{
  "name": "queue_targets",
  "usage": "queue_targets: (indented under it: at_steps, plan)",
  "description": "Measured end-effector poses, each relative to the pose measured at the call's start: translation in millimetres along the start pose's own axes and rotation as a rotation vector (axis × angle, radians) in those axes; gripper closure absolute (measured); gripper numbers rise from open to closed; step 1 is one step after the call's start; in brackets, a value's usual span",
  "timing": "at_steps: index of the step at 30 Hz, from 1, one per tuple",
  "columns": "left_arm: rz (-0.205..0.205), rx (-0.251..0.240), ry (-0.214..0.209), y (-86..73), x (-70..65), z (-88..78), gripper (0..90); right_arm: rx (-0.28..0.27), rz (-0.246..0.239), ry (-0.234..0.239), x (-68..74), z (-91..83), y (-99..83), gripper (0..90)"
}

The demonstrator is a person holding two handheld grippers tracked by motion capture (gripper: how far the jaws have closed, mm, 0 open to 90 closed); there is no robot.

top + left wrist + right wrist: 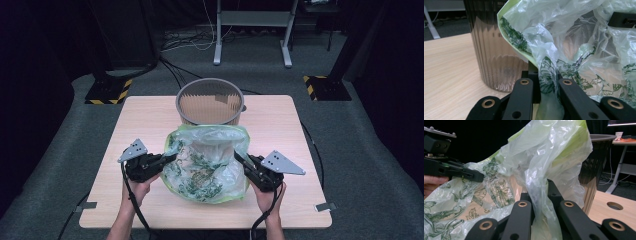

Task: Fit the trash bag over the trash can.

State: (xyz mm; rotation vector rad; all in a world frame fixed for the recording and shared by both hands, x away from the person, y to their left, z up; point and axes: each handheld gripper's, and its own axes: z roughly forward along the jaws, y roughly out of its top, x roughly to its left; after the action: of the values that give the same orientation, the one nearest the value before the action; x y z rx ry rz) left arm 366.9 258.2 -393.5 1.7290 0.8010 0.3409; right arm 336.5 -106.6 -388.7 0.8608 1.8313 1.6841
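Black jaws of the left gripper (543, 93) fill the bottom of its own view, pinched on a fold of the bag (574, 50); the pads themselves are hidden behind the plastic. Likewise the right gripper (541, 212) clamps another fold of the bag at lower centre of its view, pads covered. In the high view the bag (207, 162) sits at the frame's centre on the table (150, 115), stretched between the left gripper (167, 159) and right gripper (241, 159), mouth open upward. Just behind it stands the bin (210, 101), its base hidden by the bag. Both forearms are cut off at the bottom edge.
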Motion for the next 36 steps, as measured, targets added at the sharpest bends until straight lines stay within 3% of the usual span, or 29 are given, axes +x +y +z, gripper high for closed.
queue_targets:
  at_steps: [16,36]
  plan:
    - [0.054,-0.033,0.014,24.1,-4.8,-4.7,86.7,-0.03,-0.034,-0.017,0.5,1.2,20.7,85.3]
    - [0.083,-0.083,0.026,60.0,0.5,-17.8,86.7,-0.057,-0.043,-0.013,-3.7,6.6,49.5,85.2]
